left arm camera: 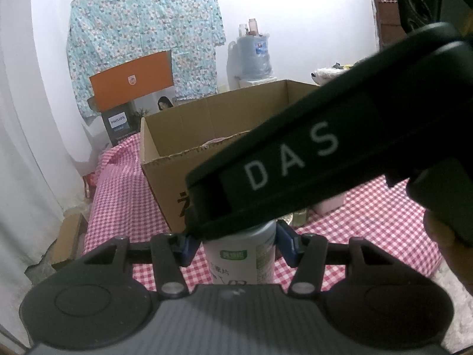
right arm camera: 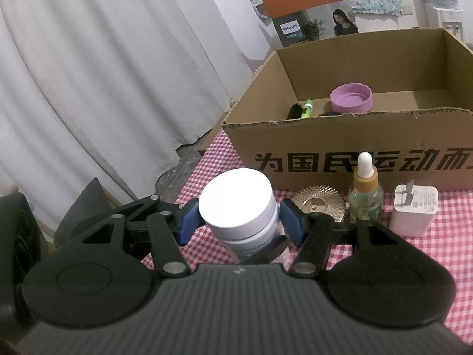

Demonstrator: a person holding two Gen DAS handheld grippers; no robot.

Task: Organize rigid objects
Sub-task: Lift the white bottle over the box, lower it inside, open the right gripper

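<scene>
The left gripper (left arm camera: 238,244) has its blue pads pressed on the body of the white bottle (left arm camera: 241,261), jaws partway closed. The right gripper (right arm camera: 236,223) brackets the bottle's white cap (right arm camera: 235,197) — whether its pads touch I cannot tell. The bottle stands upright on the red-checked tablecloth (right arm camera: 443,251). At two o'clock of the cap stand a gold ribbed lid (right arm camera: 319,204), a dropper bottle (right arm camera: 365,195) and a white charger (right arm camera: 414,210). Behind them, at one o'clock — the cardboard box (right arm camera: 354,136), holding a purple lid (right arm camera: 351,97).

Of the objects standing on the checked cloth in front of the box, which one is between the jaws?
The white-capped bottle, leftmost in the row. The gold lid, dropper bottle and white charger stand untouched.
</scene>
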